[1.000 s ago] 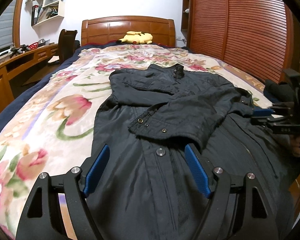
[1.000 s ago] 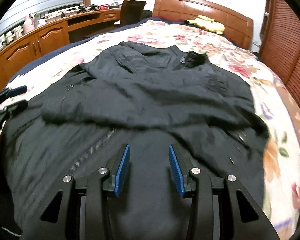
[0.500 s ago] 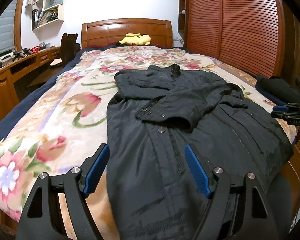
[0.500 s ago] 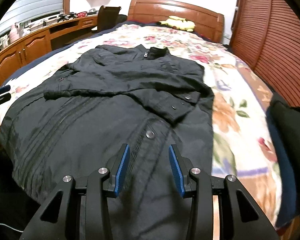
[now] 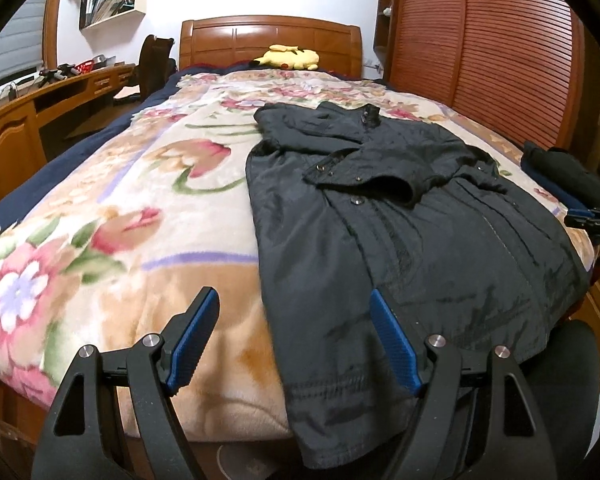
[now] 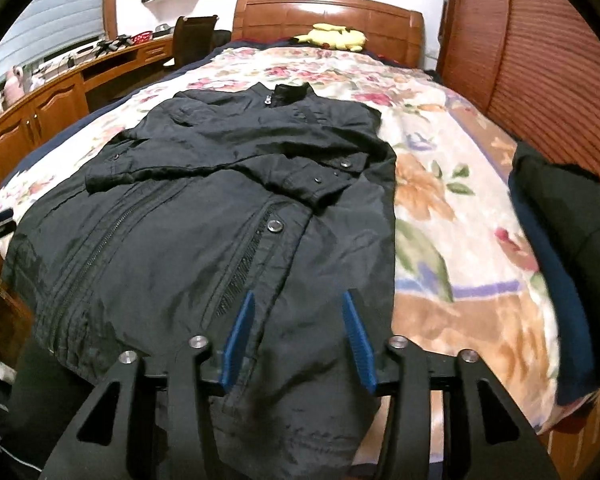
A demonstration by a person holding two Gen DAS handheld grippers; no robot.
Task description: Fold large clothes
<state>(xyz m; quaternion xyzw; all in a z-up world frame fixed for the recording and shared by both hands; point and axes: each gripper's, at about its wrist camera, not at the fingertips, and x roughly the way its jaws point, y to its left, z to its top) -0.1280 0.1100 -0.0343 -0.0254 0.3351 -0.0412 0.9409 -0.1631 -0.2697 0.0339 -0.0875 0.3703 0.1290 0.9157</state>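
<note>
A black jacket was laid flat on the floral blanket of a bed, sleeves folded across its front. The left gripper was held open above the hem, the right gripper opening, nothing gripped. No lettering could be read.

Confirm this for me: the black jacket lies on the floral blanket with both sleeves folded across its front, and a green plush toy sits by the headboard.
One detail is wrong: the plush toy by the headboard is yellow, not green, as the right wrist view shows. The rest holds: the black jacket lies on the floral blanket with both sleeves folded across its front.
</note>
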